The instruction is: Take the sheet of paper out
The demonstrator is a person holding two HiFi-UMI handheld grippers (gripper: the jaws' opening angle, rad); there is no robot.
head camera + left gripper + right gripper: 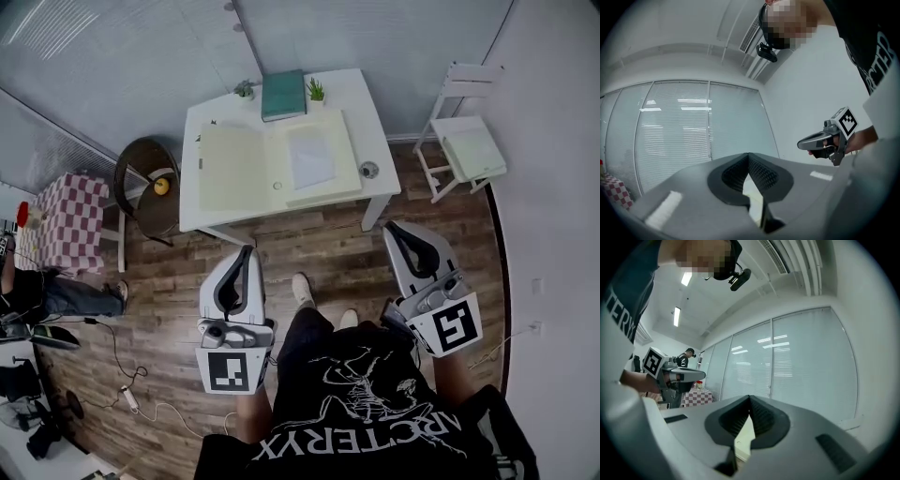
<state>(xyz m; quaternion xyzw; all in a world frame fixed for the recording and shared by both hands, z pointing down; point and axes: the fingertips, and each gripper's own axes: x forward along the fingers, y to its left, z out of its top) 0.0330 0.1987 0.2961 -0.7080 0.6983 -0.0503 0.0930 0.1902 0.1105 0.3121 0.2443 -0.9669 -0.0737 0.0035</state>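
In the head view a white table (354,90) carries an open pale-yellow folder (234,171). A white sheet of paper (311,159) lies on the folder's right half. Both grippers are held level over the wooden floor, short of the table's near edge and apart from the folder. My left gripper (247,250) is shut with nothing in it, and so is my right gripper (393,229). The left gripper view shows its jaws meeting at the tip (748,155), with the right gripper (816,141) off to the side. The right gripper view shows its own jaws closed (750,398).
A green book (283,94) and two small plants (316,90) stand at the table's back, and a small round object (368,170) sits near its right edge. There is a white chair (464,141) at the right, and a dark round seat (147,178) and a checkered table (70,220) at the left. Cables trail on the floor (122,375).
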